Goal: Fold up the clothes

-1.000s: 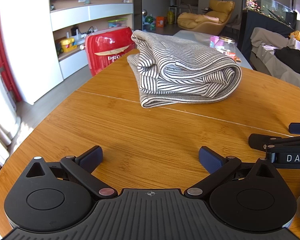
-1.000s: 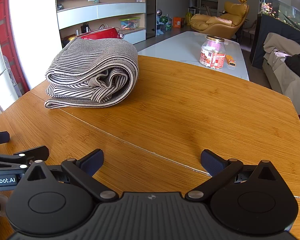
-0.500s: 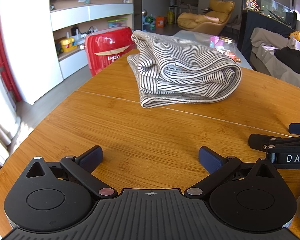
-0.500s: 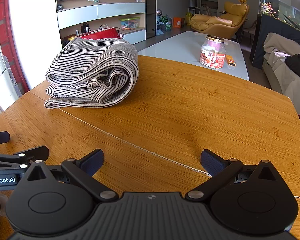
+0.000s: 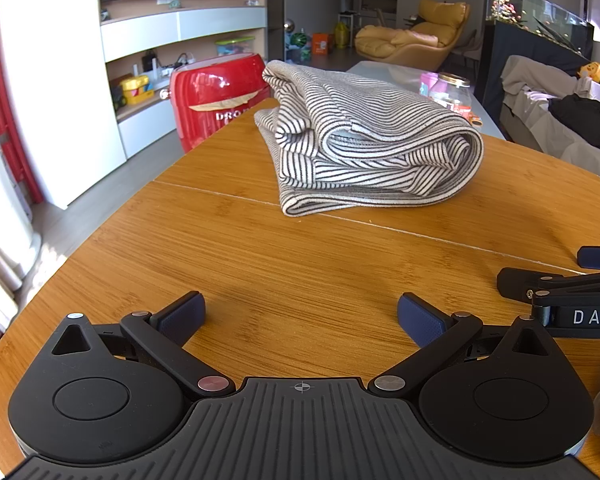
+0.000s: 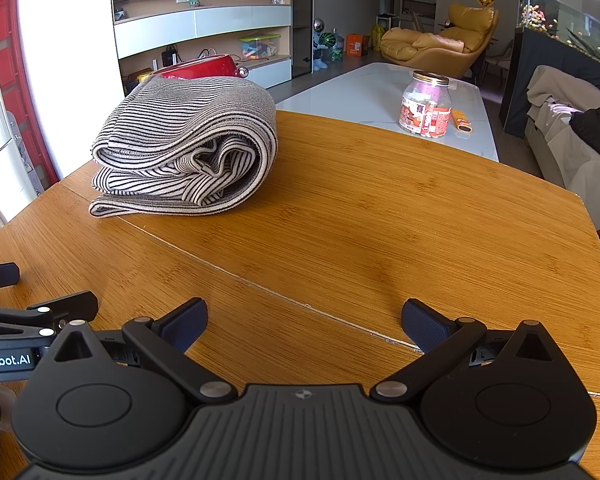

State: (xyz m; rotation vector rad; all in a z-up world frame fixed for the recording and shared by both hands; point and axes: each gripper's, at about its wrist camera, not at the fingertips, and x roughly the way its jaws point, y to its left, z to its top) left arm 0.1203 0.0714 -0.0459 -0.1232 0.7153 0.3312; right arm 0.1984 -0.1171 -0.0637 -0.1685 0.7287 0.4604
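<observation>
Left wrist view shows the left gripper [image 5: 300,316] low over the near part of the wooden table [image 5: 260,264], its blue-padded fingers [image 5: 182,316] spread wide with only bare wood between them. At the right edge of that view part of the right gripper [image 5: 560,284] sits just beside it. The right wrist view gives the same picture from the other side: the right gripper [image 6: 304,320] is wide apart too, gripping nothing, over the seam that crosses the tabletop.

Nothing has changed over the last second. Both views match the earlier ones, with neither gripper shifting and the cloth lying exactly as it did. That stillness, with both tools parked near the front edge, suggests a pause, most likely after the last fold.

Further out, well apart from both grippers, the striped garment [image 5: 364,140] rests on the far left part of the table [image 6: 420,208]. It is folded into a thick bundle of several layers, rounded fold to the right, with its bottom layer sticking out a little toward the near side. To my eye the fold looks finished, if a bit puffy.

Beyond the table stand a red suitcase [image 5: 216,100] on the left, and a glass jar [image 6: 426,104] on a pale low table [image 6: 360,92].
</observation>
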